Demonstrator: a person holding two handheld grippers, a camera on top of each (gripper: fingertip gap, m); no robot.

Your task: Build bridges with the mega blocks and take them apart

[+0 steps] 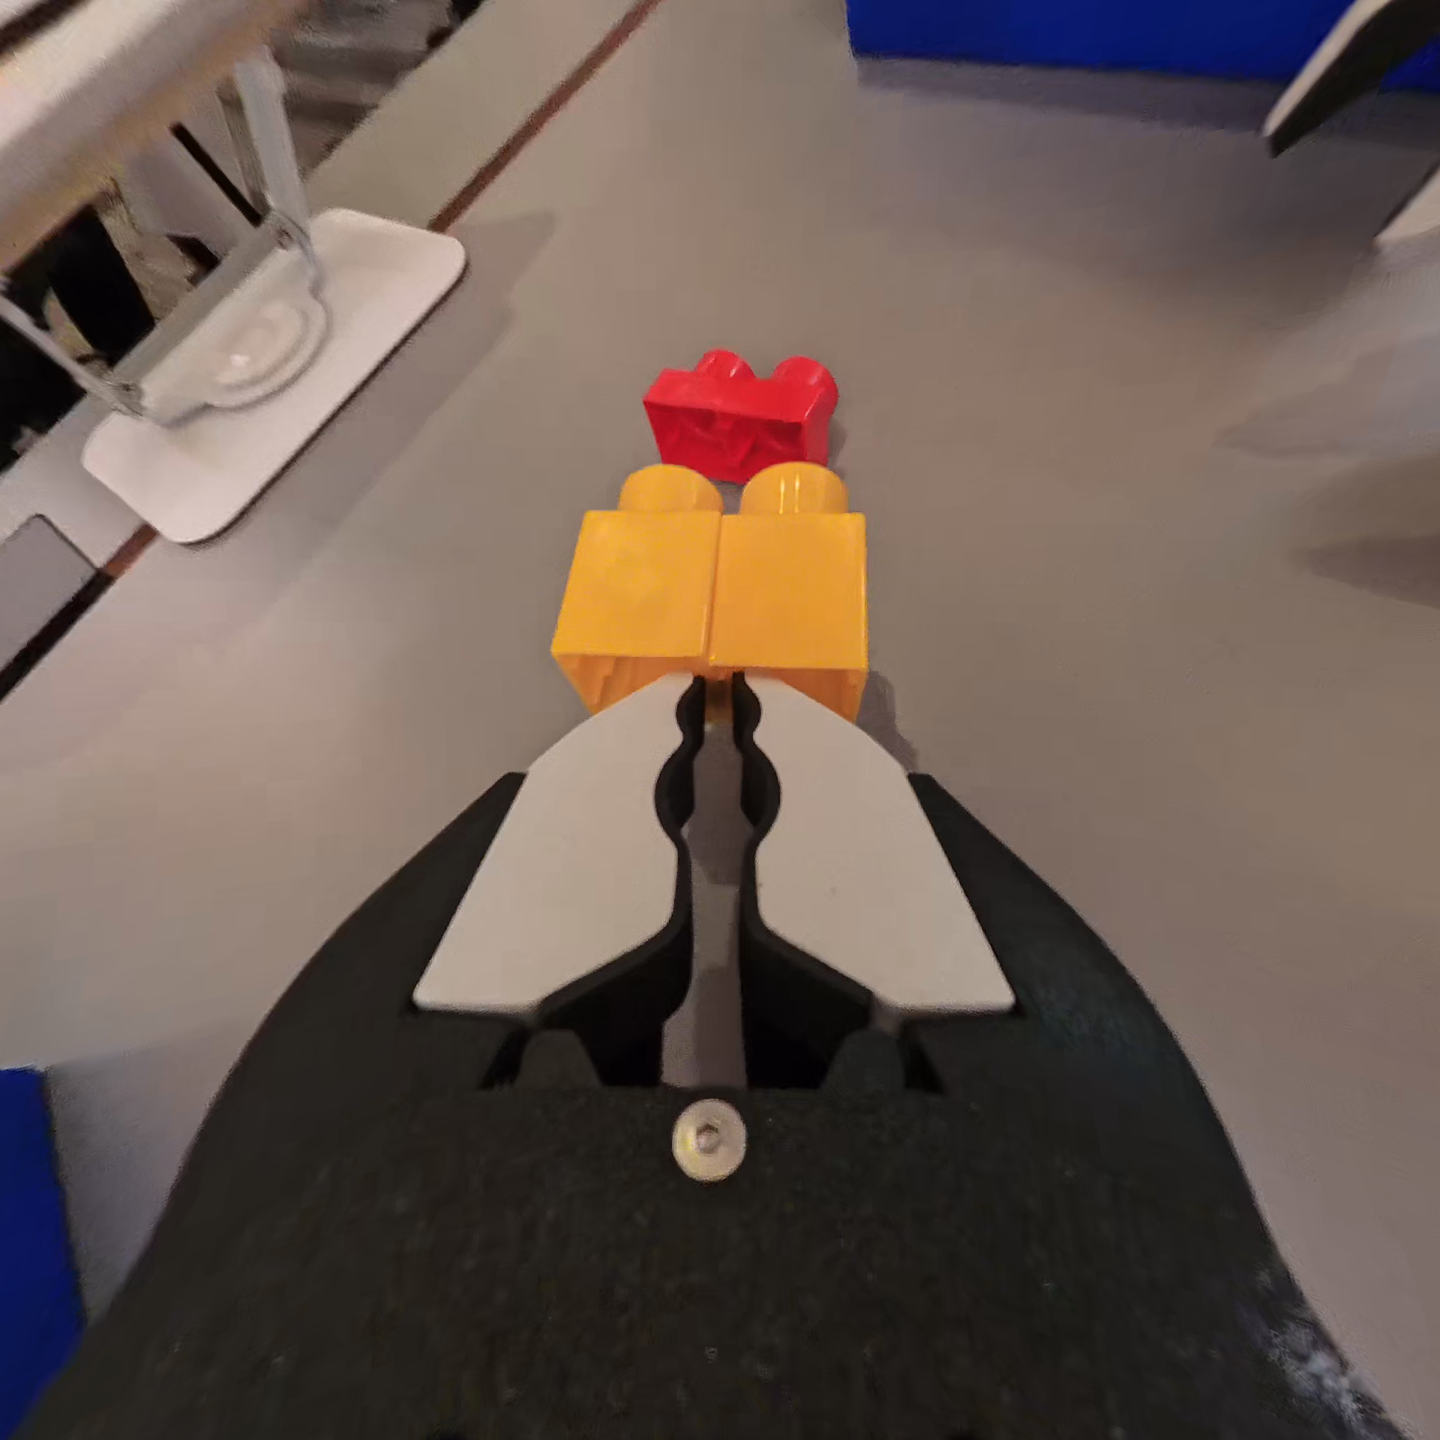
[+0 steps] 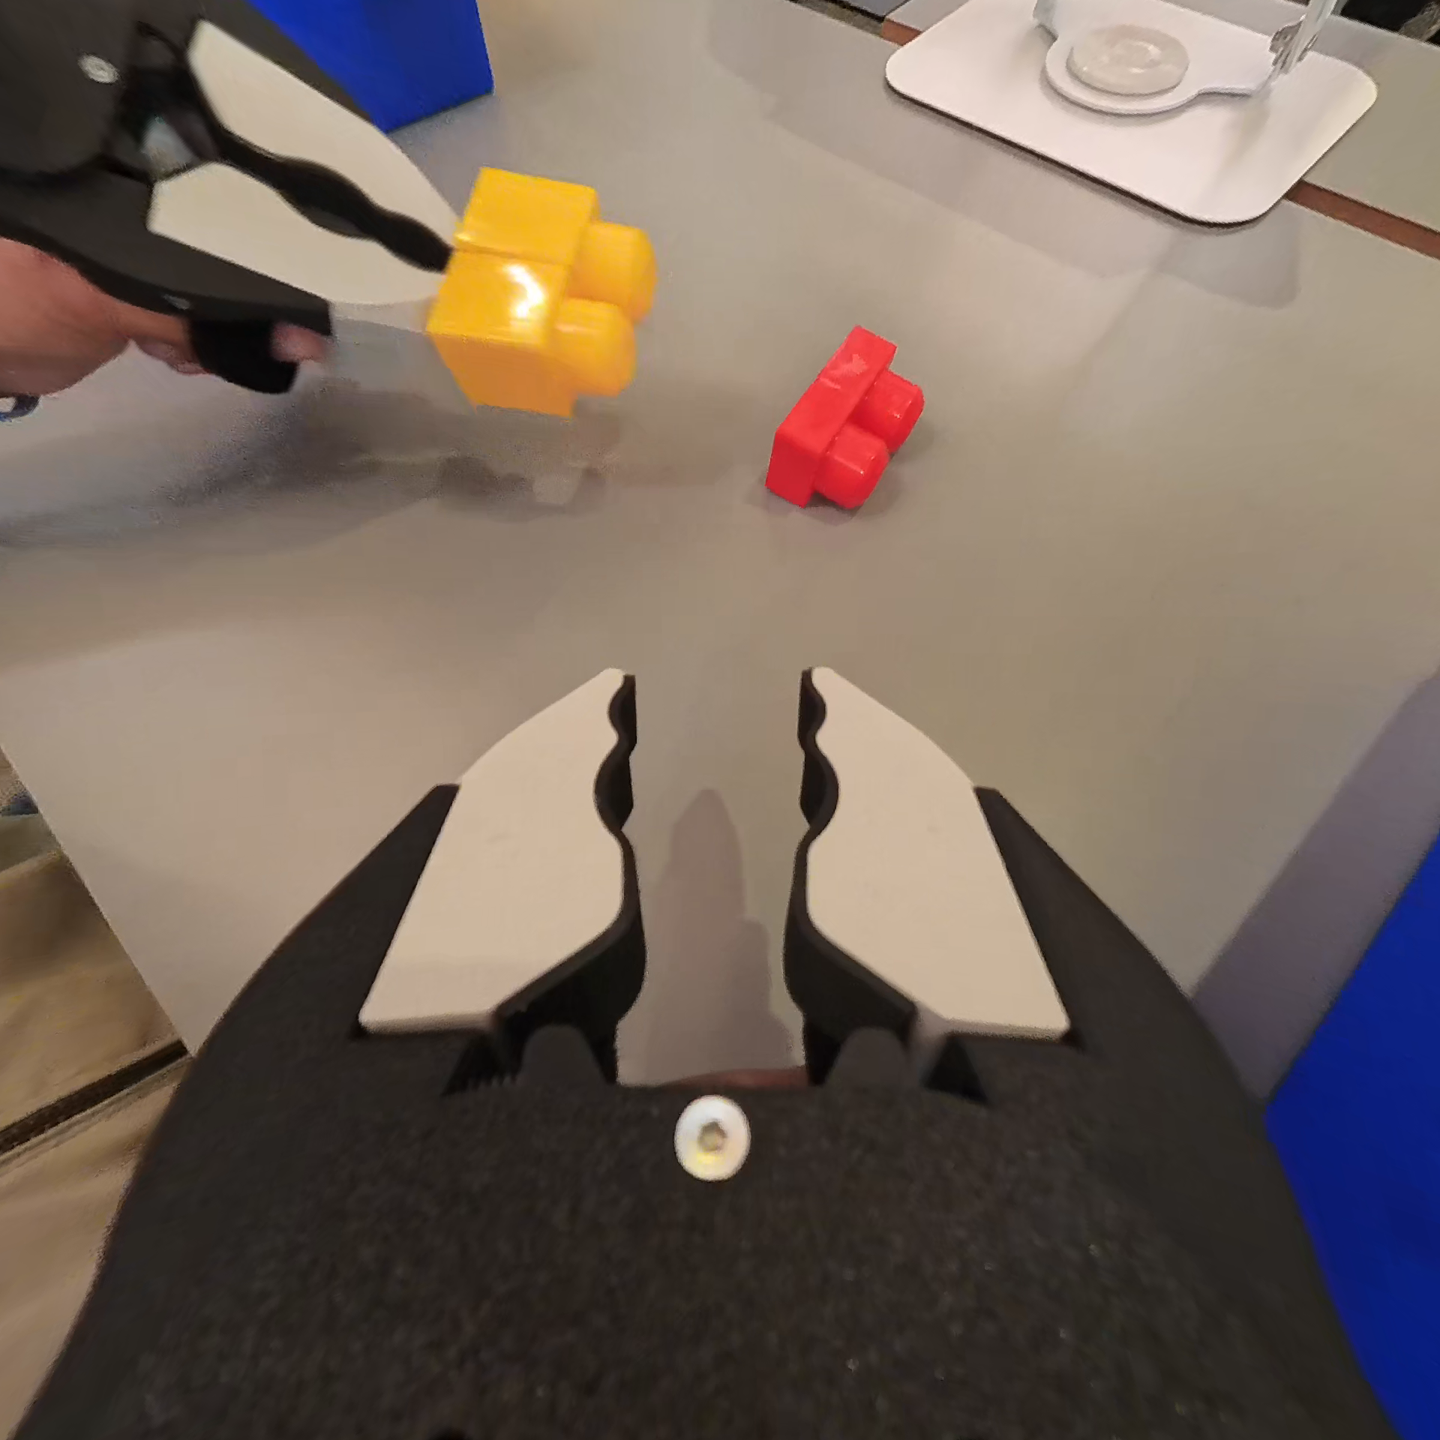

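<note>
The left hand-held gripper [image 1: 721, 686] is clenched on the open underside of the yellow block [image 1: 713, 592], holding it above the desk [image 2: 779, 608] with its 2 studs pointing ahead — probably so it can be carried to the red block [image 2: 845, 421], which lies tipped on its side just beyond. The right hand-held gripper [image 2: 717, 686] hangs released and empty. A white stand base [image 2: 1130, 101] sits farther off.
</note>
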